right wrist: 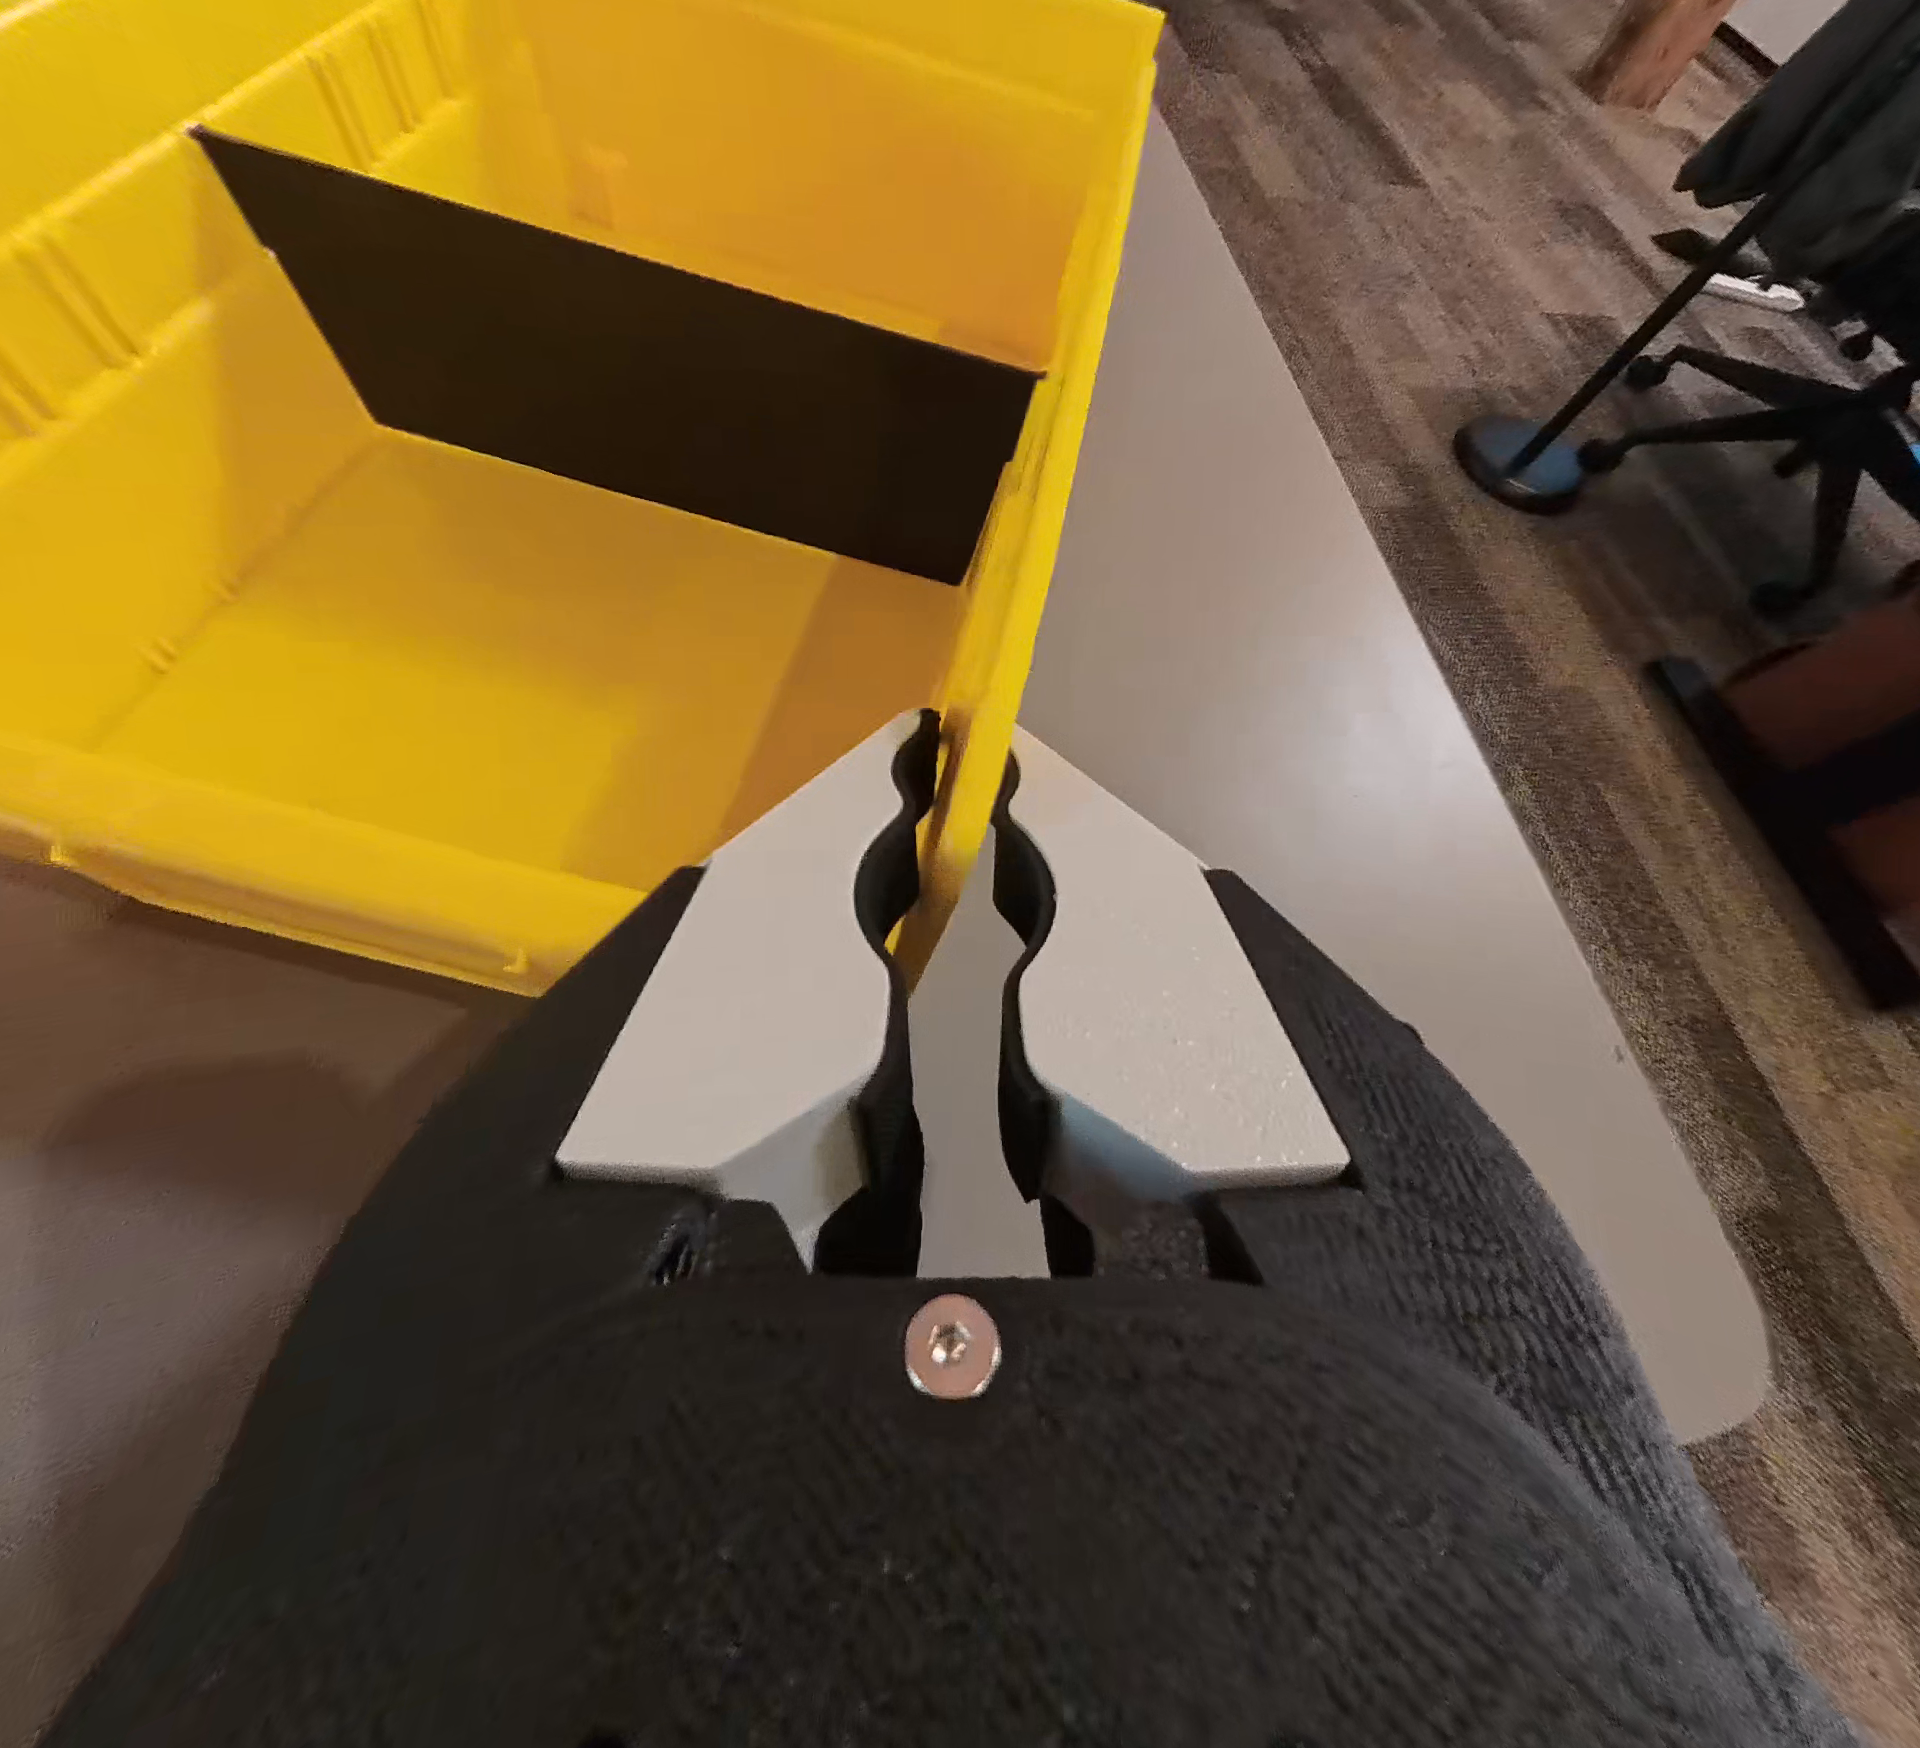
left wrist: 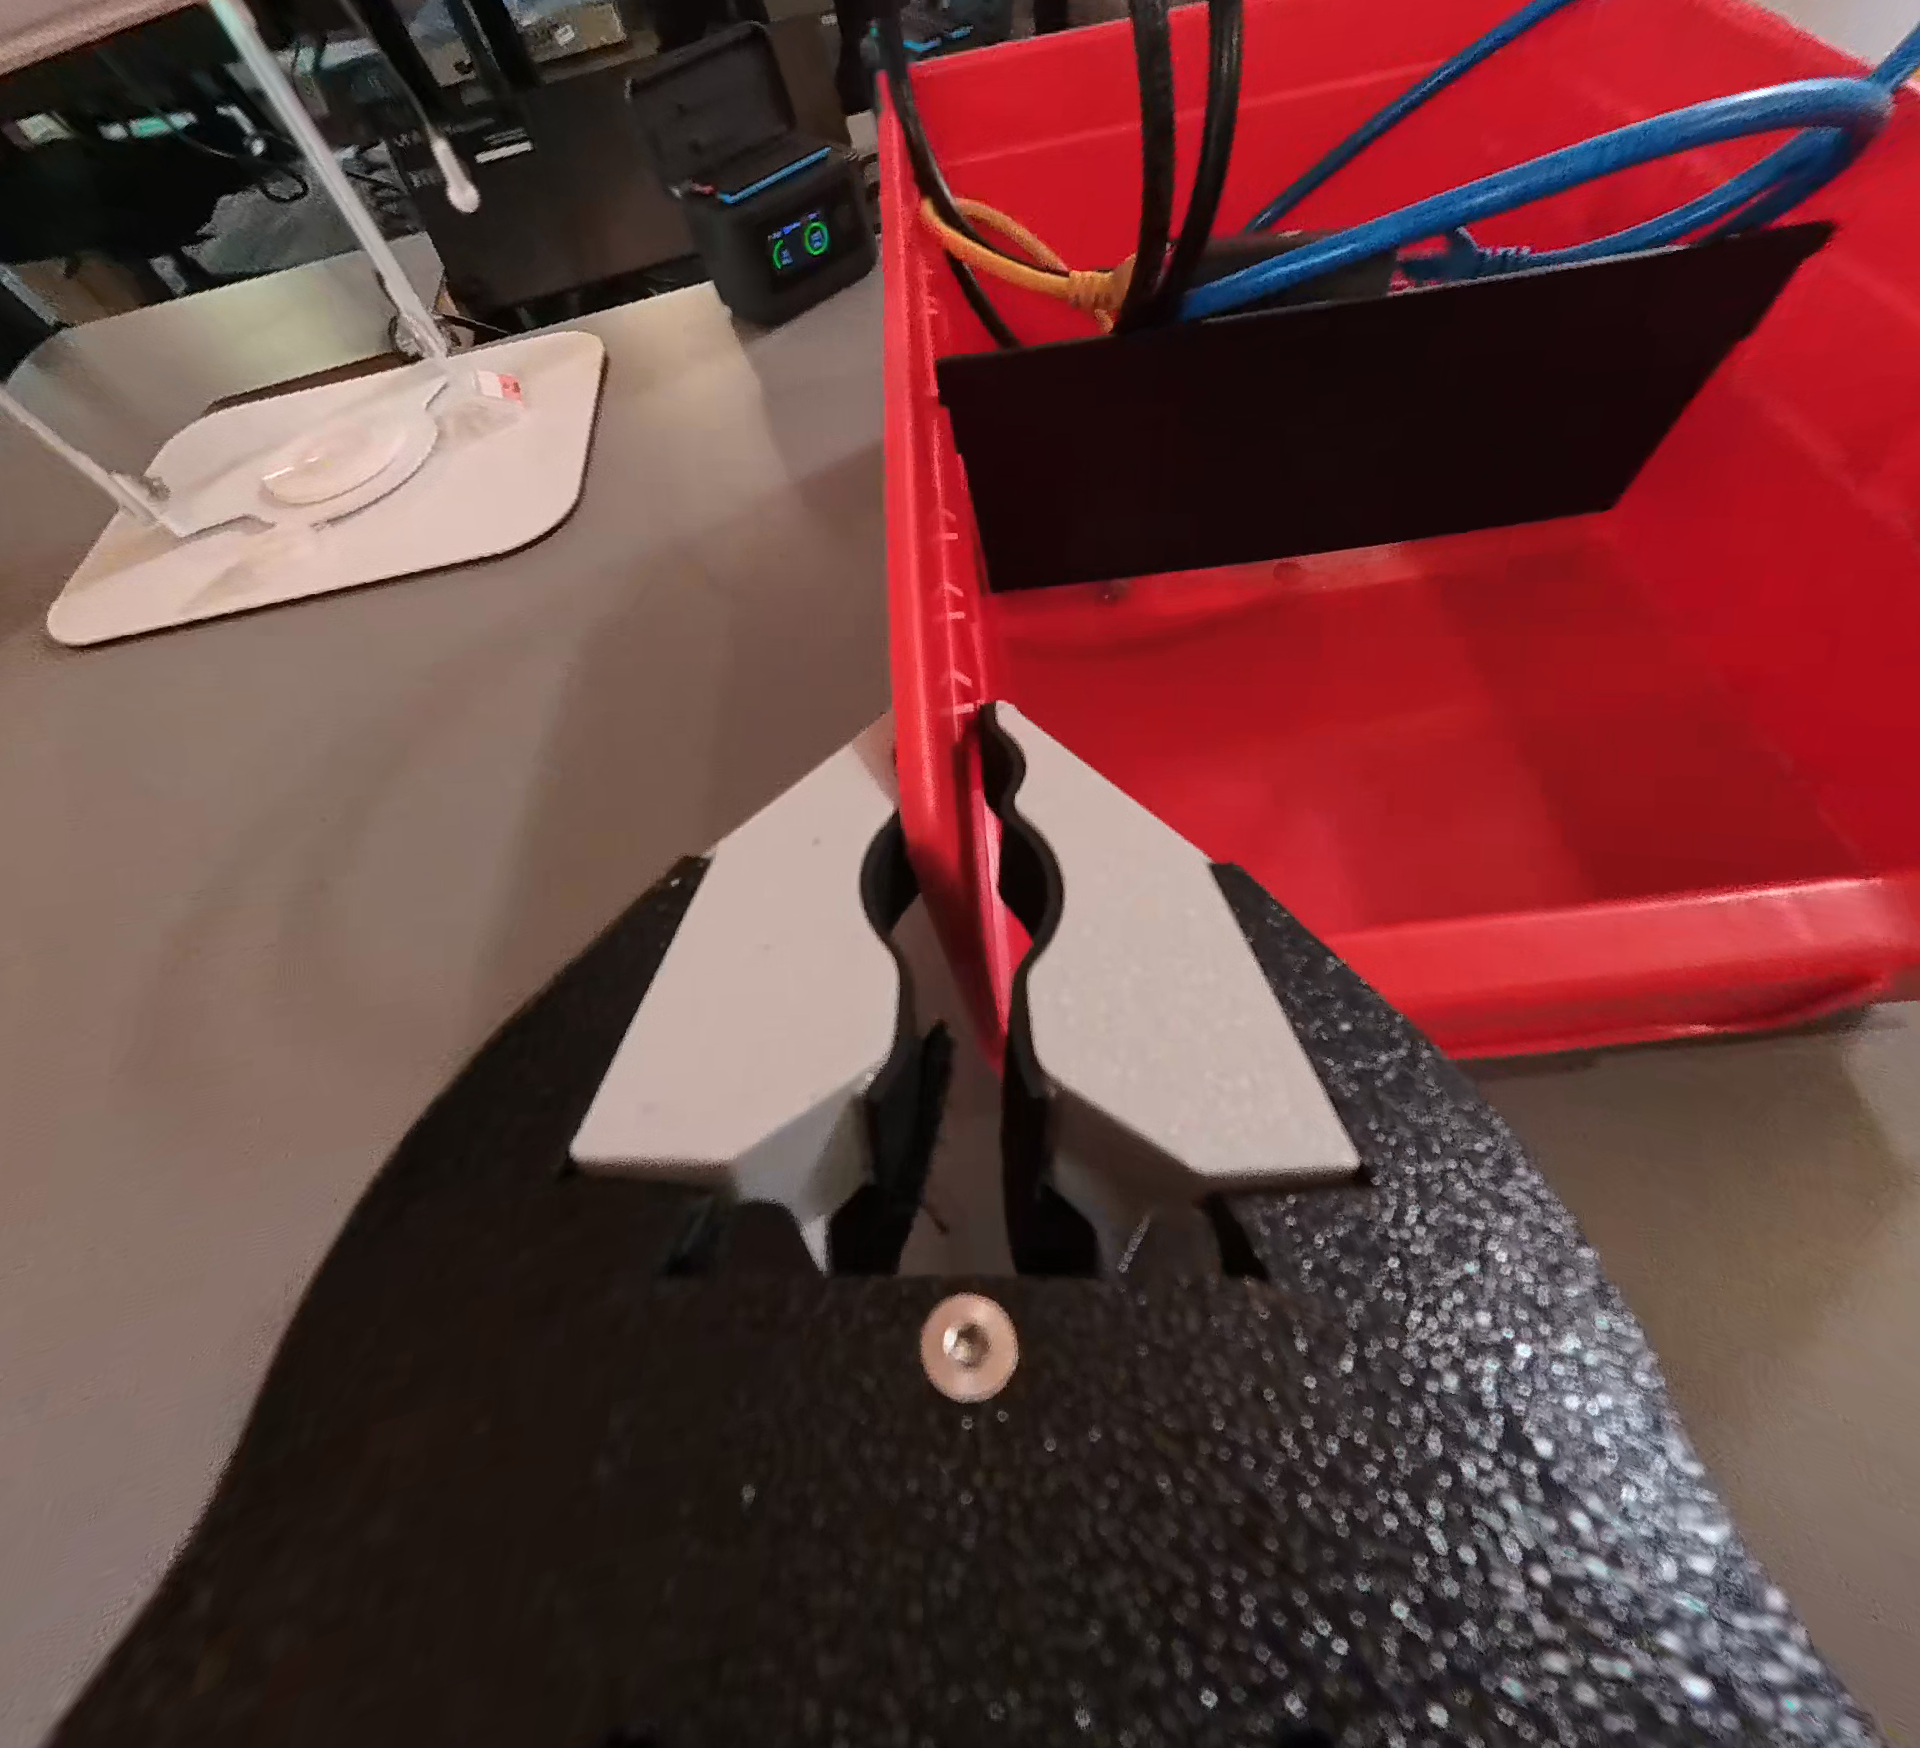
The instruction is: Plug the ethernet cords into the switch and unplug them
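Observation:
In the left wrist view a red bin (left wrist: 1558, 960) stands on the table, split by a black divider (left wrist: 1351, 420). Behind the divider lie blue ethernet cords (left wrist: 1558, 171), black cords (left wrist: 1216, 88) and an orange cord (left wrist: 1029, 244). No switch shows clearly. My left gripper (left wrist: 940, 732) is shut on the red bin's left wall near its front corner. In the right wrist view a yellow bin (right wrist: 312, 877) with a black divider (right wrist: 644, 399) holds nothing that I can see. My right gripper (right wrist: 966, 742) is shut on the yellow bin's right wall near its front corner.
A white lamp base (left wrist: 343, 493) stands on the grey table (left wrist: 416, 815) left of the red bin. A black power unit with a lit screen (left wrist: 790, 233) sits behind. The table's right edge (right wrist: 1455, 971) runs close to the yellow bin, with a chair base (right wrist: 1766, 451) on the floor beyond. About 55 centimeters separates my left fingertips from my right. Between my left fingertips and the white lamp base (left wrist: 343, 493) there is roughly 35 centimeters.

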